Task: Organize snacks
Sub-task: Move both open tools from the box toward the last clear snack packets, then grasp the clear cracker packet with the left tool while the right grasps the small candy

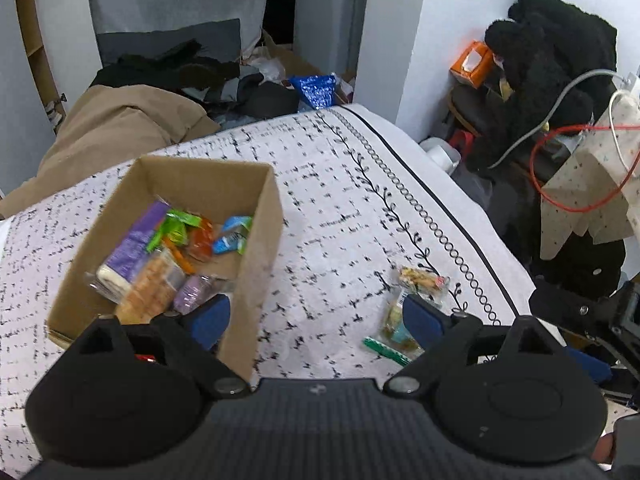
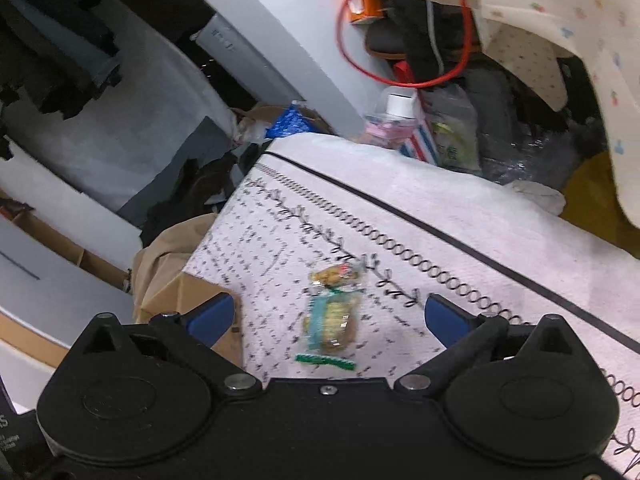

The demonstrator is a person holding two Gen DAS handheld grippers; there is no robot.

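A brown cardboard box sits on the patterned white cloth and holds several wrapped snacks. My left gripper is open above the box's near right wall, with nothing between its blue fingers. Three snacks lie on the cloth to the right: a clear packet, a second packet and a green strip. In the right wrist view the same packets and the green strip lie just ahead of my open right gripper. The box corner shows at its left.
The cloth-covered surface drops off at its right edge. Beyond that edge are a chair with black clothing, an orange tissue box, a red cable and a bottle. A tan blanket lies behind the box.
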